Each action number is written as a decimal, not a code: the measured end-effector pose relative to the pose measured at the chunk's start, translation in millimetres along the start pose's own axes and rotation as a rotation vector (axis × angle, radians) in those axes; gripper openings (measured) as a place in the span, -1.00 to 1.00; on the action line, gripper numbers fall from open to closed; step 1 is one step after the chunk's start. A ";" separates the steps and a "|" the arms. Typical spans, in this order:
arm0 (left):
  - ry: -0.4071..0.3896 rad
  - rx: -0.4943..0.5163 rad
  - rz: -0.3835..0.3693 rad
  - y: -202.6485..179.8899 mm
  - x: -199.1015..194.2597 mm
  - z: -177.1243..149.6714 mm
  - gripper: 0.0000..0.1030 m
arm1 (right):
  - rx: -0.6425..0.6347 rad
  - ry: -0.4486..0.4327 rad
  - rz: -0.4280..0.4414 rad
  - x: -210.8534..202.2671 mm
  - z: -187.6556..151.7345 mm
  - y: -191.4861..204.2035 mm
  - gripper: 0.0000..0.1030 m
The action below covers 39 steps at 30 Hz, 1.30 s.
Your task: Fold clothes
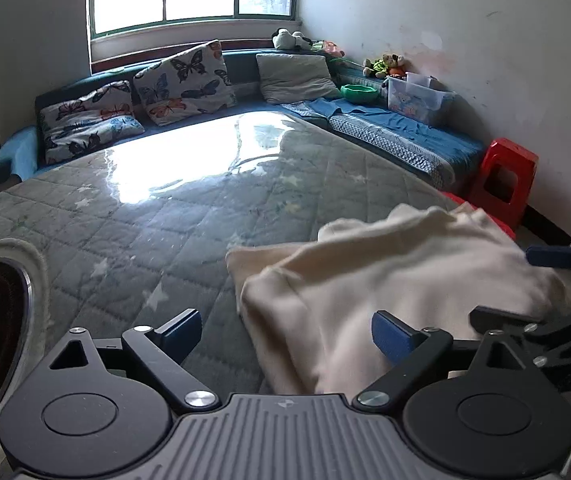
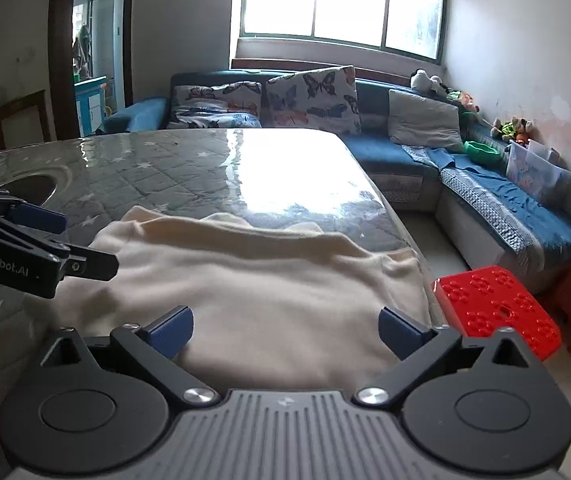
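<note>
Left gripper [image 1: 287,334] and right gripper [image 2: 285,330] side by side, fingers wide apart, tilted downward

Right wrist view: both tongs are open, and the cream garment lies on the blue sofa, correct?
Not quite. The cream garment lies on the grey quilted table, not the sofa, as the right wrist view shows. Both the left tongs and right tongs are open.

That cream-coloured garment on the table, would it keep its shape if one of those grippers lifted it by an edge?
Probably not. The cream garment lies in soft rounded folds and wrinkles, so it would likely droop and unfold. It looks like thin knit, so probably light. The table has a glossy clear cover, so a push might slide the whole pile rather than crease it.
</note>
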<state>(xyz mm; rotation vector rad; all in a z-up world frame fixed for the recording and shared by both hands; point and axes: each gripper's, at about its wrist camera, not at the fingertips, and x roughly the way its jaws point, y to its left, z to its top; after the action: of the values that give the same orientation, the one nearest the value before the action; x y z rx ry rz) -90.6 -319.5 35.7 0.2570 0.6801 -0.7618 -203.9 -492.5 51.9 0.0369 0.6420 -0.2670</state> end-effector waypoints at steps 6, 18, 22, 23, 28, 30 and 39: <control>0.001 0.042 0.029 -4.8 -2.7 -23.4 0.93 | 0.010 0.016 -0.009 -3.0 -26.2 1.9 0.98; -0.006 -0.030 0.030 6.0 -12.7 -32.1 0.99 | 0.021 -0.039 -0.027 -13.5 -19.2 5.3 1.00; 0.016 -0.067 0.017 9.8 -14.4 -35.4 1.00 | 0.044 -0.013 -0.035 -5.8 -24.1 6.5 1.00; 0.015 -0.074 0.016 10.5 -15.6 -36.0 1.00 | 0.047 -0.012 -0.037 -6.1 -25.8 6.8 1.00; 0.023 -0.074 0.012 7.6 -20.9 -38.2 1.00 | 0.078 -0.017 -0.045 -13.7 -27.5 5.3 1.00; 0.029 -0.074 0.006 6.6 -23.1 -39.6 1.00 | 0.081 -0.011 -0.055 -15.4 -28.7 5.2 1.00; 0.053 -0.083 -0.003 5.3 -31.9 -47.6 1.00 | 0.131 0.003 -0.076 -20.1 -36.0 11.7 1.00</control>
<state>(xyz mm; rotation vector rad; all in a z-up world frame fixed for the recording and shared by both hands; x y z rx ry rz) -126.1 -276.9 20.2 0.2007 0.7610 -0.7296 -237.5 -472.3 34.4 0.1382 0.6290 -0.3824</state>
